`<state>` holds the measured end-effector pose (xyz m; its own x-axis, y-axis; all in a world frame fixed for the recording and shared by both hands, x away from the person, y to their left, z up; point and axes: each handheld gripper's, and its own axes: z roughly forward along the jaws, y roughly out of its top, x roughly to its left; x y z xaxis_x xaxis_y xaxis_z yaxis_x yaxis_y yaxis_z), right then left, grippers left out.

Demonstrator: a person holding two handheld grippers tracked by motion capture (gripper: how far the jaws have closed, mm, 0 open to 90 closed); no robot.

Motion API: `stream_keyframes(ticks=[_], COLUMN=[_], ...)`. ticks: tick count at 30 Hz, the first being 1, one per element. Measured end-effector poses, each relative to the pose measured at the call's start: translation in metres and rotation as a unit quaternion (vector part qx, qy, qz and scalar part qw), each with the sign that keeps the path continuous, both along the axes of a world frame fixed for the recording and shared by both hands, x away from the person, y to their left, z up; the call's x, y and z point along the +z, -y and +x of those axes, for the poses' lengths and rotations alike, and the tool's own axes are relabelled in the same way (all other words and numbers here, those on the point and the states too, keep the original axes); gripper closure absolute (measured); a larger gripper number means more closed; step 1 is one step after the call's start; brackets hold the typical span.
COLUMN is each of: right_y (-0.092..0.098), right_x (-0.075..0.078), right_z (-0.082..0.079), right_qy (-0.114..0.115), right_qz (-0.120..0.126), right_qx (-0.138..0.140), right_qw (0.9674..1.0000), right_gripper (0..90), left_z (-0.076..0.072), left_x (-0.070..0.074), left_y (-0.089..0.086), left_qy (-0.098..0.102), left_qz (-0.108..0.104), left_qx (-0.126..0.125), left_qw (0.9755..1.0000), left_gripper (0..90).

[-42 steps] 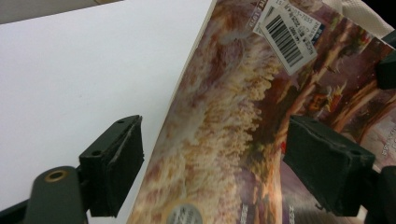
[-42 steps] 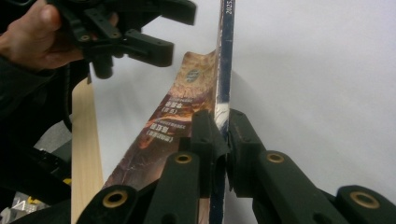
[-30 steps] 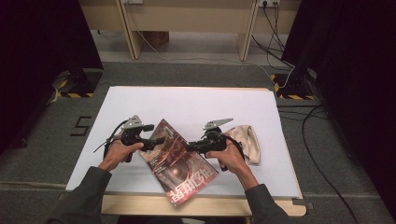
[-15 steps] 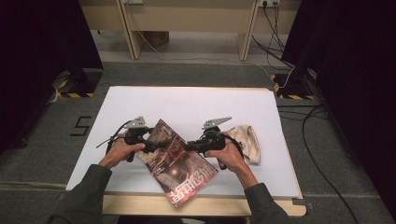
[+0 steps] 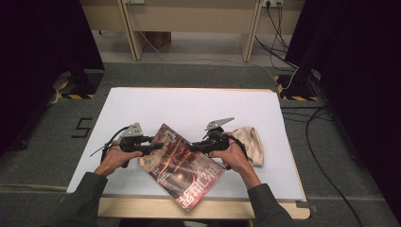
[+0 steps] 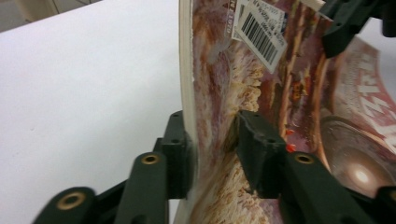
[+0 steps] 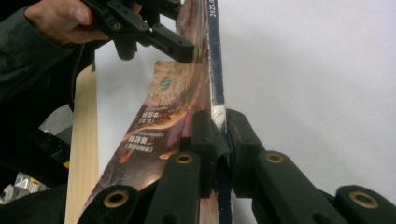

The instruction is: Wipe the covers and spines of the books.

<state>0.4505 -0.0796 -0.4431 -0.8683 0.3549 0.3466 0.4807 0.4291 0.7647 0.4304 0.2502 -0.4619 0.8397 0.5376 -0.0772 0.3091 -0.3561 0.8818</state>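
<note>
Change since earlier: the left gripper (image 5: 158,145) had slid inward from beside the magazine (image 5: 182,165) onto its left edge, and its jaws had just been closing with that edge between them; the right gripper (image 5: 193,147) and the magazine had kept their places.
Table (image 5: 189,106): a white top with a wooden front strip; the magazine lay skewed on its near half, its lower corner reaching past the front strip.
Magazine: red-brown glossy cover, between the two hands, clamped at opposite edges.
Cloth (image 5: 250,142): a beige bundle, just beside the right hand (image 5: 231,158) on its far side; the high view alone showed it.
High view: both forearms came in from below, and both grippers pointed inward at the magazine, but the jaw gaps were too small to judge there.
Left gripper view: the magazine (image 6: 280,93) stood edge-on, a white barcode label (image 6: 259,32) near its top corner; the left gripper (image 6: 212,140) pinched the pale page edge, one pad on each face.
Right gripper view: the dark blue spine (image 7: 215,56) ran up the middle; the right gripper (image 7: 219,126) was closed narrowly on it, and the left hand (image 7: 56,18) with its gripper showed at the far end.
Left gripper state: narrowed onto the magazine's edge, pads touching.
Right gripper state: clamped tight on the spine.
</note>
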Motion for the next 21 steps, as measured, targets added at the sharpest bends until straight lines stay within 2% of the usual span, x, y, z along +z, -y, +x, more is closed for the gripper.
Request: stream_keyframes(ticks=[5,7,11,12,14,16,18,19,21], right_y=[-0.001,-0.001,0.002,0.004,0.008,0.014,0.022,0.025,0.034], right_x=[-0.001,-0.003,-0.002,-0.001,-0.001,0.001,0.005,0.009,0.016], right_z=[0.003,0.006,0.007,0.007,0.007,0.007,0.005,0.003,-0.003], right_qy=[0.003,-0.006,-0.007,-0.005,0.000,-0.001,0.003,0.009,0.027], right_qz=[-0.001,0.004,0.006,0.003,-0.003,0.004,0.012,0.008,-0.015], right_qx=[0.007,0.008,-0.006,-0.016,-0.031,-0.052,-0.069,-0.079,-0.101], right_qw=[1.0000,0.9999,0.9999,0.9998,0.9995,0.9986,0.9976,0.9968,0.9944], right_gripper=[78.9,76.7,69.8,65.0,62.1,55.3,52.7,50.6,47.5], left_z=[-0.012,-0.017,-0.026,-0.027,-0.030,-0.034,-0.037,-0.040,-0.044], left_x=[0.003,0.005,0.001,0.000,-0.001,0.000,0.000,-0.001,-0.001], left_y=[-0.004,-0.007,-0.011,-0.012,-0.014,-0.015,-0.018,-0.019,-0.023], left_qy=[0.012,0.017,0.022,0.023,0.029,0.036,0.039,0.037,0.040], left_qz=[-0.006,-0.011,-0.012,-0.013,-0.015,-0.016,-0.018,-0.022,-0.026], left_qx=[0.005,0.005,0.022,0.026,0.032,0.036,0.042,0.045,0.055], left_qw=[0.9999,0.9998,0.9994,0.9993,0.9990,0.9986,0.9982,0.9980,0.9973], left_gripper=[72.4,74.5,75.0,75.0,75.1,75.2,75.4,75.4,75.8])
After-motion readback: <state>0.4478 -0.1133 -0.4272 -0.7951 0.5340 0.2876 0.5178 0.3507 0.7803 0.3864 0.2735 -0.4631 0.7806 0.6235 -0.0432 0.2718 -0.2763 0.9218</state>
